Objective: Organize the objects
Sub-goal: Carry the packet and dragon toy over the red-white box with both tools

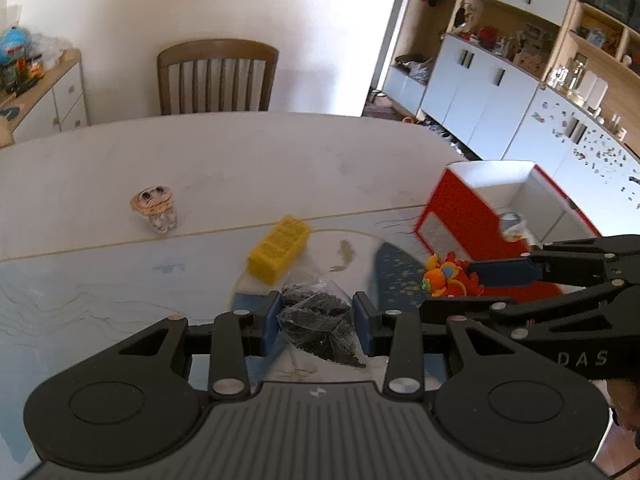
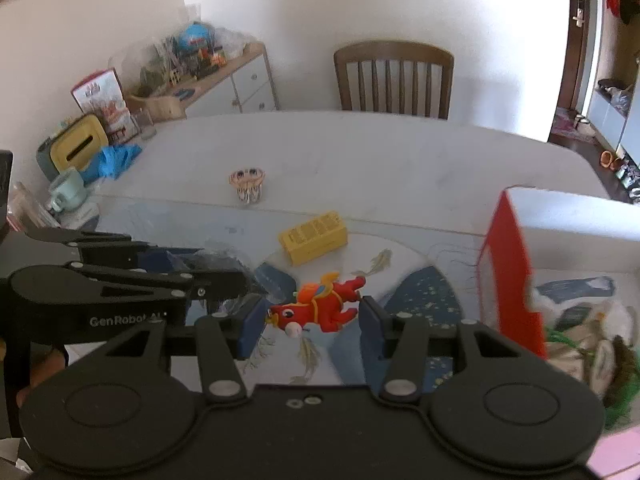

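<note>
1. The left gripper [image 1: 316, 318] is holding its jaws apart around a clear bag of black pieces [image 1: 318, 322], which is lying on the table [image 1: 120, 280].
2. The right gripper [image 2: 314, 316] is likewise straddling a red toy horse [image 2: 320, 308] with its jaws apart.
3. Just beyond, a yellow block [image 2: 314, 236] is resting flat.
4. To the right, a red-and-white box [image 2: 508, 264] is sitting open, with blurred items inside.
5. Farther back, a small striped figure [image 1: 156, 208] is standing alone.

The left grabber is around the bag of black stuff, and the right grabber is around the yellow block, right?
Not quite. The right gripper is around the red toy horse, as the right wrist view shows. The yellow block lies farther back on the table, untouched. The left gripper is indeed around the bag of black pieces.
</note>
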Demonstrator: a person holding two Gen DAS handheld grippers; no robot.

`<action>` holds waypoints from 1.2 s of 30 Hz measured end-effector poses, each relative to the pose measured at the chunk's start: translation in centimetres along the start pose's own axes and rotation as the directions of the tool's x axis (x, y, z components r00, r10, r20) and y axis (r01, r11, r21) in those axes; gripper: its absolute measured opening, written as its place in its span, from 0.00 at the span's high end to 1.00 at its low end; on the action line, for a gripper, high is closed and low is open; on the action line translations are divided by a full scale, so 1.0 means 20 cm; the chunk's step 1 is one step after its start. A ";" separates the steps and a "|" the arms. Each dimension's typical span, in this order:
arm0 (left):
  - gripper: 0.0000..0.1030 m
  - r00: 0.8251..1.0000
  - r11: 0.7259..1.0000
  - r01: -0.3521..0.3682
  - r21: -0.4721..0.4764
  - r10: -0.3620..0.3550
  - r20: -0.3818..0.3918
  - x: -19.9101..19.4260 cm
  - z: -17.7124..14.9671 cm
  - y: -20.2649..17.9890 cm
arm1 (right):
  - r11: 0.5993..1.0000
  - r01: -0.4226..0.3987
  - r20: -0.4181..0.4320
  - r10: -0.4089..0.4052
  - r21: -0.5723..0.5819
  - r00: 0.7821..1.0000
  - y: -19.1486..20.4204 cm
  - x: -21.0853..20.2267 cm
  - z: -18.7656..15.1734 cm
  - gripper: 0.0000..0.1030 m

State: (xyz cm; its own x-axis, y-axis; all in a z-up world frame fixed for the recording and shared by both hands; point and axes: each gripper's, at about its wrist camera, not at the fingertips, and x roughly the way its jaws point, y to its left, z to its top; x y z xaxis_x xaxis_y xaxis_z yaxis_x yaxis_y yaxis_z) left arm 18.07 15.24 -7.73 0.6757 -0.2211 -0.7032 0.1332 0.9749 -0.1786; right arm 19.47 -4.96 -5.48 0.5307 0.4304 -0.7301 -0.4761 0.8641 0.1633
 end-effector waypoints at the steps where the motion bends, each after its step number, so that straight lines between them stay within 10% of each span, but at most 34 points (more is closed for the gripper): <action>1: 0.63 1.000 1.000 0.000 0.007 0.000 0.003 -0.02 0.01 -0.03 | 1.000 0.000 0.007 0.000 0.000 1.000 -0.01 -0.03 0.00 0.51; 36: 0.63 0.998 0.976 0.050 0.210 -0.056 0.024 0.13 0.22 -1.18 | 0.993 0.112 0.163 -0.117 0.041 0.980 -0.94 -0.67 -0.17 0.51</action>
State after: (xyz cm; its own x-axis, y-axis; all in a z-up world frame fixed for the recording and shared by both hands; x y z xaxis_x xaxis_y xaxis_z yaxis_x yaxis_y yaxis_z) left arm 19.88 -8.16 -2.33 0.6848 -0.2747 -0.6750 0.3157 0.9466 -0.0649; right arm 18.91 -27.91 -1.07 0.6897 0.3631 -0.6265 -0.3845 0.9168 0.1080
